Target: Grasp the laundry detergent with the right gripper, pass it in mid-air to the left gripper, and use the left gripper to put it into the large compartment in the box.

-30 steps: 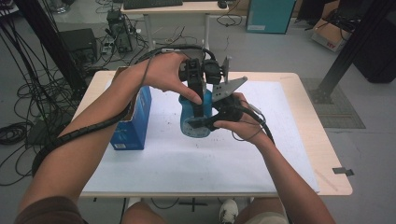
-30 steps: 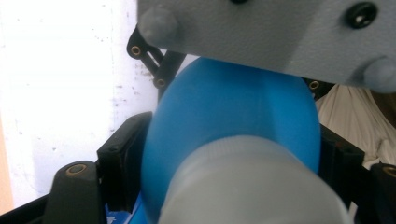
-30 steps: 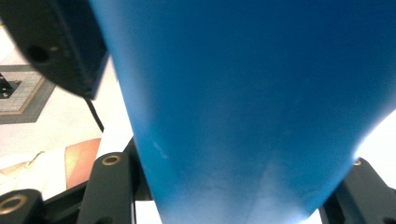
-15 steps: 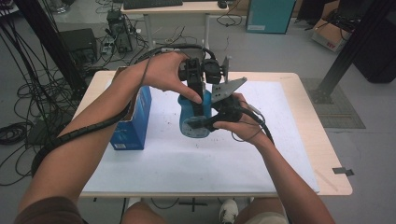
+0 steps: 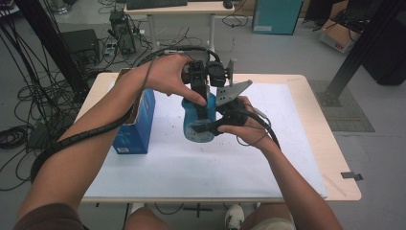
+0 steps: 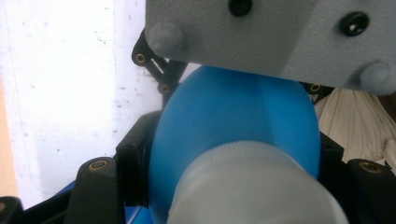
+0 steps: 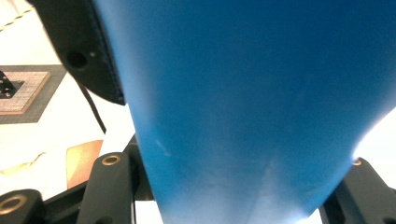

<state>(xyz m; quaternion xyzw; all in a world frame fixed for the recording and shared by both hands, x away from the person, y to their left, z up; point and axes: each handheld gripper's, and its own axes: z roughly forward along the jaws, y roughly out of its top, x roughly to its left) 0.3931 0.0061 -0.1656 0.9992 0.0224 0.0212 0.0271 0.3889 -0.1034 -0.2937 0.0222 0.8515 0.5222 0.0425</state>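
We see a person at a table [image 5: 306,158] covered with a white sheet, holding a pair of tongs in each hand. Both pairs meet at a blue bottle [image 5: 197,122] raised just above the middle of the sheet. The left tongs [image 5: 205,91] come down from above. Their jaws have just been closing, and they now sit clamped on the bottle's pale grey ribbed cap [image 6: 254,186], with the bottle's blue shoulder [image 6: 233,116] swelling behind it. The right tongs [image 5: 218,122] reach in from the side, jaws clamped on the bottle's body [image 7: 247,102]; from that pair's own camera, the blue wall sits tight between the two black jaws. A grey three-cornered plate [image 5: 232,91] stands on top of the right tongs. A blue box [image 5: 136,127] stands on the sheet to the left of the bottle, well apart from it.
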